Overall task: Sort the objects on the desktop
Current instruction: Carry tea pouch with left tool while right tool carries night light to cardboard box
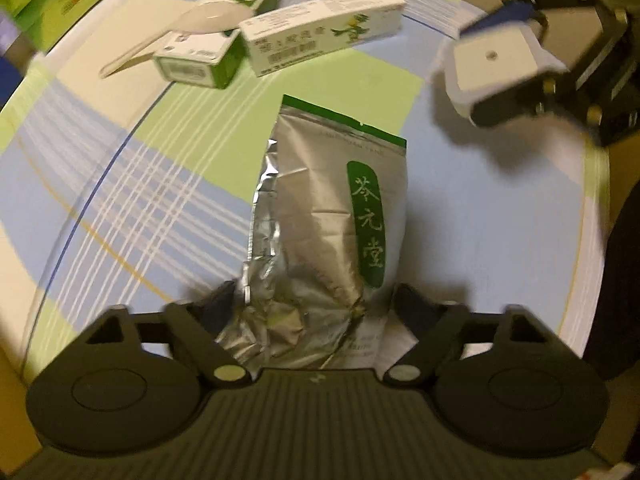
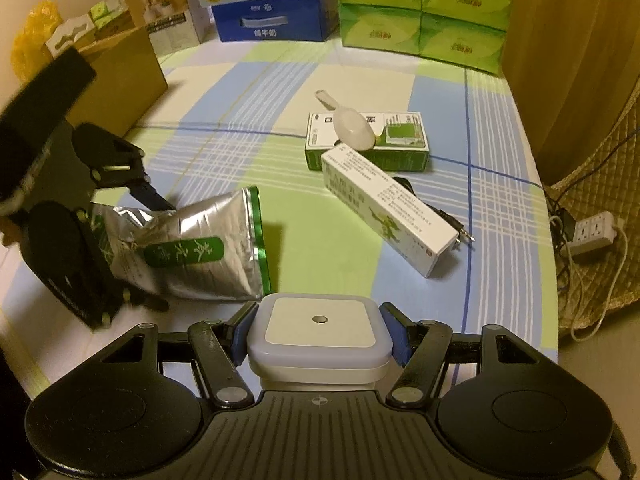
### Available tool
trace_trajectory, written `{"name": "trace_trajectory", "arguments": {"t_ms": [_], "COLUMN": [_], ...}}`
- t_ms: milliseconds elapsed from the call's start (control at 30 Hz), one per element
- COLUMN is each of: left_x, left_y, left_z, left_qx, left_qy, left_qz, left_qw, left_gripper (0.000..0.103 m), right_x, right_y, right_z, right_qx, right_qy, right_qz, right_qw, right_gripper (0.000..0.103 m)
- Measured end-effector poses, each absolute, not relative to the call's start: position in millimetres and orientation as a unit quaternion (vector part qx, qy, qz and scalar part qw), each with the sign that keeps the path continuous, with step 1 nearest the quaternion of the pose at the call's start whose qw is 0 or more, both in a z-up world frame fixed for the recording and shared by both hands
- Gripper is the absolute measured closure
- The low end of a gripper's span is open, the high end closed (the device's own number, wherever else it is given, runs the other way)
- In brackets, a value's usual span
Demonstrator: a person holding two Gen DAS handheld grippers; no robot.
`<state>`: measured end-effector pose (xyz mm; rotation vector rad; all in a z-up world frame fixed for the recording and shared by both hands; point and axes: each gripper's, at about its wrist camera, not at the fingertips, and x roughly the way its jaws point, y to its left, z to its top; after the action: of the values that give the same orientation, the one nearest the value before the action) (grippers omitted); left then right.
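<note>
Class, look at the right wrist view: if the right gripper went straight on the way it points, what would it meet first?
Probably the long white medicine box, lying slightly right of centre ahead; depth is unclear, and the right gripper already holds a night light.

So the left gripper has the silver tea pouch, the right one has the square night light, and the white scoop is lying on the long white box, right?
Not quite. The white scoop lies on the green-and-white box, as the right wrist view shows; the long white box sits in front. The left gripper does hold the silver tea pouch, the right gripper the square night light.
</note>
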<state>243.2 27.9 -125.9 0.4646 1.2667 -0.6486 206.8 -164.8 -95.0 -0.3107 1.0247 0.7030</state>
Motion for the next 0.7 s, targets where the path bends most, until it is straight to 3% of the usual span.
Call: {"name": "trace_trajectory", "arguments": {"t_ms": [67,133,367,567,700], "left_x": [240.3,236.5,238.1,231.5,222.4], "left_y": [31.0,33.0,32.4,18.4,18.5], "left_z": [-121.3,-118.5,-122.5,-121.5,-118.0], "left_qx": [0.184,0.163,0.136,0.159,0.159], "left_qy": [0.589,0.595,0.592,0.576,0.565], "left_qz": [-0.285,-0.275,-0.254,-0.237,-0.235], "left_qw": [0.734,0.737,0.752,0.766,0.775], "left_gripper": [0.041,0.041,0.031,0.030,0.044], "right_x": [204.6,202.3,199.0,201.4,201.2], "right_y": [-163.5,-162.4,-153.2,-148.4,-147.8], "right_z": [-96.1,-96.8,-101.1,-105.0,-107.5], "right_qx": [-0.151,-0.151,-0.155,-0.165,-0.169], "right_qy": [0.477,0.476,0.478,0.475,0.474], "right_qz": [0.329,0.332,0.337,0.337,0.334], "right_qw": [0.801,0.800,0.796,0.796,0.797], "right_gripper": [0.041,0.041,0.041,0.041,0.041]}}
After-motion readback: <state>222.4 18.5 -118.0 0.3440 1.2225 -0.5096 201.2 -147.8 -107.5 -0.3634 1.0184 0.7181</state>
